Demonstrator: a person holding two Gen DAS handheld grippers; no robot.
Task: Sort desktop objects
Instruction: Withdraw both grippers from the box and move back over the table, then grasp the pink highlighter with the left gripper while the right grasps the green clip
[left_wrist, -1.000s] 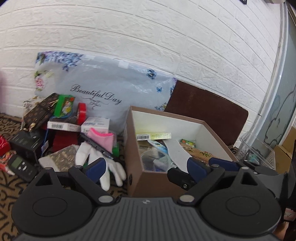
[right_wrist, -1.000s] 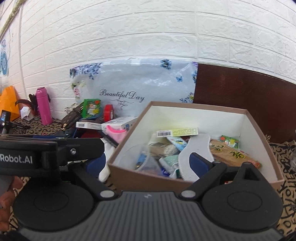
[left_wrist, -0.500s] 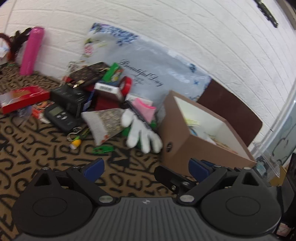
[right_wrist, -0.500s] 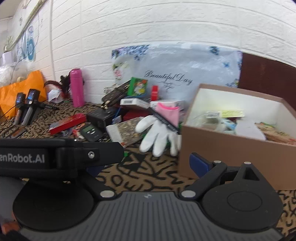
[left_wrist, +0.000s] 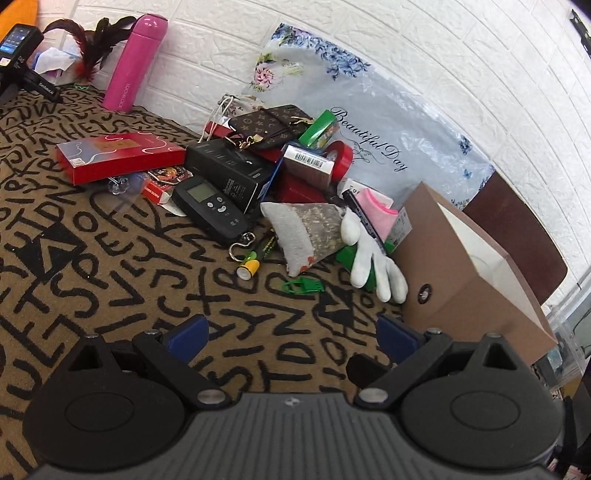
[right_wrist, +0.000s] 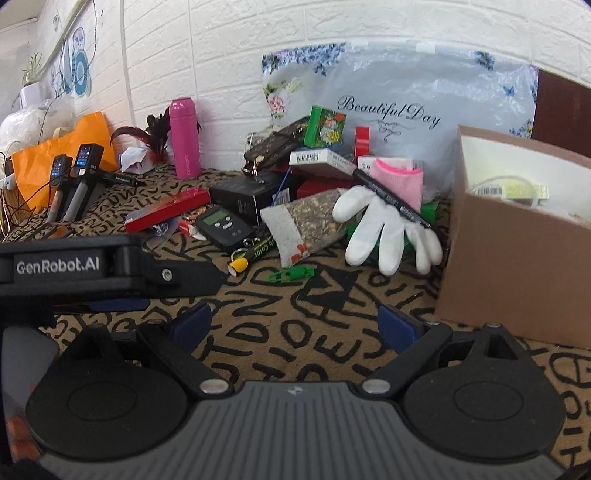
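A heap of desktop objects lies on a letter-patterned cloth: a white glove (left_wrist: 373, 258) (right_wrist: 384, 229), a grain-filled pouch (left_wrist: 310, 229) (right_wrist: 306, 221), a black handheld scale (left_wrist: 210, 203) (right_wrist: 223, 227), a red flat box (left_wrist: 118, 155) (right_wrist: 166, 210), a green clip (left_wrist: 301, 285) (right_wrist: 291, 274) and a yellow-capped marker (left_wrist: 255, 260) (right_wrist: 247, 256). A brown cardboard box (left_wrist: 469, 273) (right_wrist: 517, 258) stands at the right. My left gripper (left_wrist: 291, 334) hangs open and empty over bare cloth in front of the heap. My right gripper (right_wrist: 293, 325) is open and empty too, left of the box.
A pink bottle (left_wrist: 133, 62) (right_wrist: 183, 138) stands against the white brick wall. A "Beautiful Day" plastic bag (left_wrist: 369, 122) (right_wrist: 399, 107) leans behind the heap. The left gripper's body (right_wrist: 74, 266) crosses the right wrist view at the left. An orange bag (right_wrist: 59, 155) and phones on stands sit far left.
Both grippers have pulled back and swung left from above the cardboard box; the heap and bare cloth now fill the views. Both stayed open and empty.
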